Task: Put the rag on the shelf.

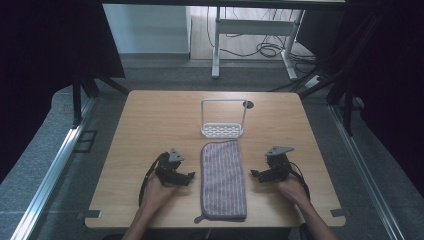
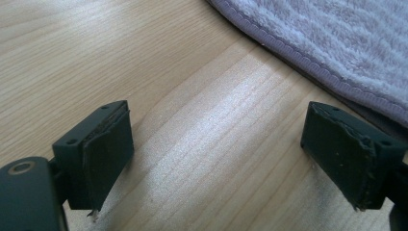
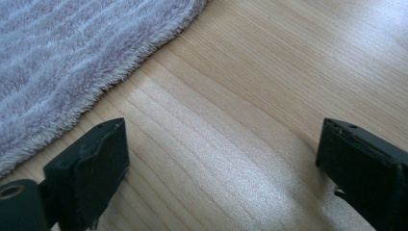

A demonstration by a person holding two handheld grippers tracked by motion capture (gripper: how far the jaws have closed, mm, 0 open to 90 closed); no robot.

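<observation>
Flanking a folded, striped mauve terry towel (image 1: 223, 180) lying mid-table on the pale wooden tabletop (image 1: 150, 115), long axis running away from the person, left gripper (image 1: 189, 177) and right gripper (image 1: 254, 174) about equally near, jaws spread, empty.

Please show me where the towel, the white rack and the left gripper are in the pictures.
towel (image 1: 223, 180), high view, middle of the striped cloth.
white rack (image 1: 222, 131), high view, its perforated base.
left gripper (image 1: 189, 178), high view, between its jaw tips, jaws apart.
</observation>
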